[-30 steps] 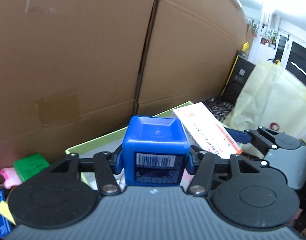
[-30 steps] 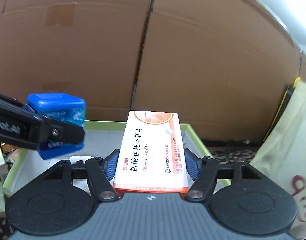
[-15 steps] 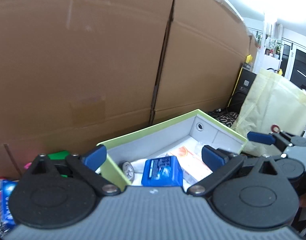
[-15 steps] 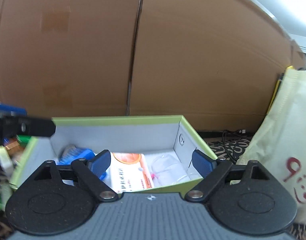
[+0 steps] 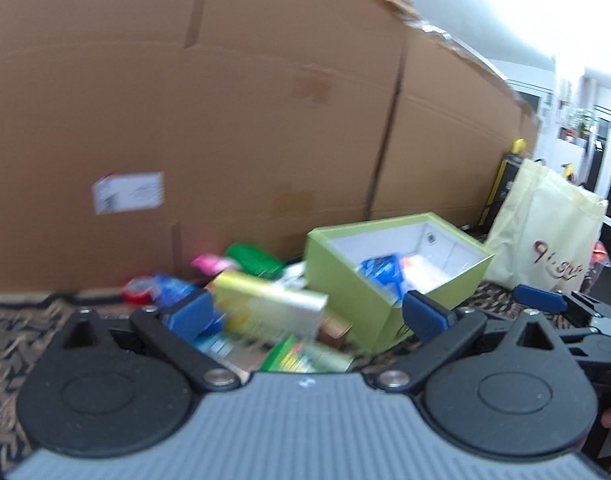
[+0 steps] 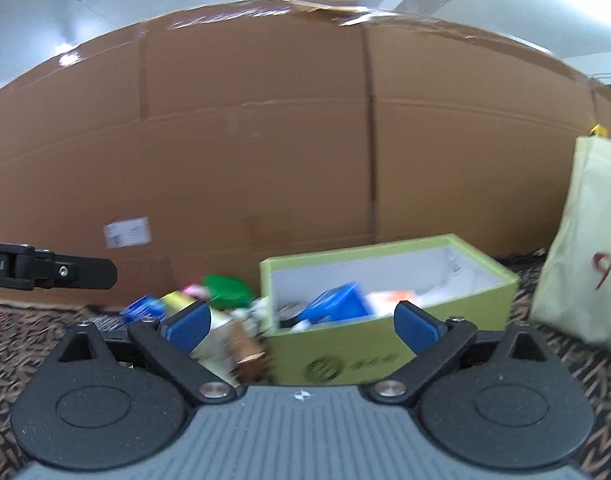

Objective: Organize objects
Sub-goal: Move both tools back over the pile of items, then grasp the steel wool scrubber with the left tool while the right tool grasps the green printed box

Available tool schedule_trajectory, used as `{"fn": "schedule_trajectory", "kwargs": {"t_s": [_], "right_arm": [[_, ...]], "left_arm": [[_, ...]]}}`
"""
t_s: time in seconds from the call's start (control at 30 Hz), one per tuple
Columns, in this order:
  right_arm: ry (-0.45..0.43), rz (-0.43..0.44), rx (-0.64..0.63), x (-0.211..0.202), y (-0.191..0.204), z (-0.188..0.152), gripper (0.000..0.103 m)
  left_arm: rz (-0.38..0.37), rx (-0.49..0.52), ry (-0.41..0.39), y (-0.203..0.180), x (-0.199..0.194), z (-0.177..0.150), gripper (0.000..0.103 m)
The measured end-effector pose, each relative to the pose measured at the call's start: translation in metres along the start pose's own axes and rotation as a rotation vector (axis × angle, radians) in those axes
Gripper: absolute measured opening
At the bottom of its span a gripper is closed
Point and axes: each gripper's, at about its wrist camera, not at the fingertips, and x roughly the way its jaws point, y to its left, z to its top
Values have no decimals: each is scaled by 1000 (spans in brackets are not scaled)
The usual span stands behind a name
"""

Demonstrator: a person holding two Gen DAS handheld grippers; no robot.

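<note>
A green box point(image 5: 357, 304) with a white inside stands on the patterned carpet; it also shows in the right wrist view point(image 6: 369, 344). Inside it lie the blue container point(image 5: 381, 276), also seen in the right wrist view point(image 6: 337, 300), and the orange-and-white medicine box point(image 6: 393, 298). My left gripper point(image 5: 307, 314) is open and empty, pulled back over a pile of loose packets point(image 5: 265, 312). My right gripper point(image 6: 301, 322) is open and empty, in front of the box. Both views are blurred.
A tall cardboard wall point(image 5: 225, 120) closes the back. A cream tote bag point(image 5: 545, 240) stands right of the box. Loose items lie left of it: a green packet point(image 5: 253, 260), a pink one point(image 5: 213, 262), a yellow-green carton point(image 6: 209, 320).
Both grippers opened and dropped the blue container and the medicine box into the green box, then drew back and away from it. The left view has swung to the left.
</note>
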Motion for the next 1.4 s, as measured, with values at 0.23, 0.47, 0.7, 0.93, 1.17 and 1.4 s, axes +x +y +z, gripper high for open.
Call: {"fn": "schedule_trajectory", "kwargs": {"t_s": [0.23, 0.47, 0.7, 0.93, 1.17, 1.4], "right_arm": [[74, 77, -29, -4, 46, -35, 101], [122, 166, -213, 45, 89, -50, 100], [229, 211, -341, 103, 111, -59, 80], [280, 222, -297, 70, 111, -49, 67], [414, 229, -308, 37, 113, -61, 67], [418, 208, -235, 48, 111, -70, 73]], "left_arm": [[56, -105, 75, 45, -12, -48, 103], [80, -140, 108, 78, -16, -66, 103], [131, -100, 101, 98, -5, -59, 103], [141, -53, 62, 137, 53, -32, 103], [-25, -212, 152, 183, 124, -17, 103], [-36, -118, 253, 169, 113, -41, 55]]}}
